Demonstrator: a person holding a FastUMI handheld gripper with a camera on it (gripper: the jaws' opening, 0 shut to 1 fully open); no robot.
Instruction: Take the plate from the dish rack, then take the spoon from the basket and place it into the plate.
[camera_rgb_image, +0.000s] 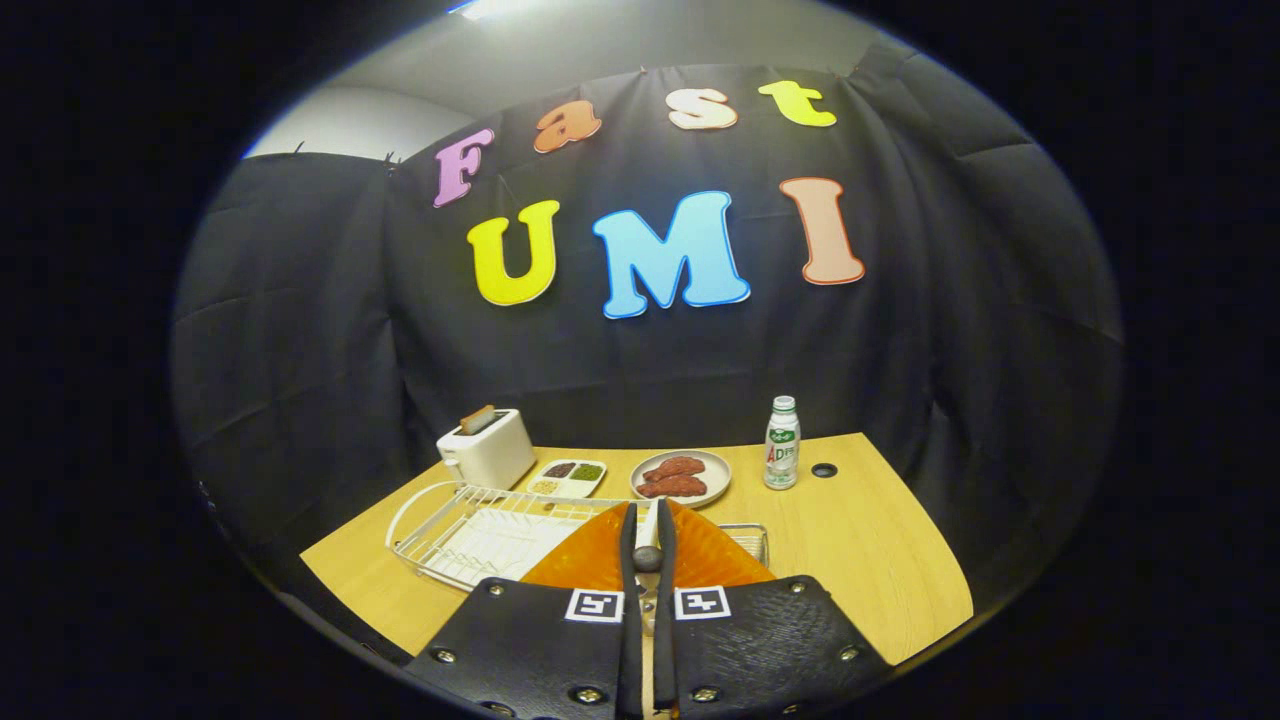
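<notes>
gripper (646, 545) nearly closed, both fingers pinching spoon (647, 540) upright between them | orange plate (700, 560) directly beneath | dish rack (470, 530) ahead-left | wooden table (880, 540) under all

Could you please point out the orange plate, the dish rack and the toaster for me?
orange plate (715, 555): gripper view, on its ribbed face beside the fingers.
dish rack (470, 530): gripper view, on its wire grid.
toaster (495, 452): gripper view, on its white front.
</notes>
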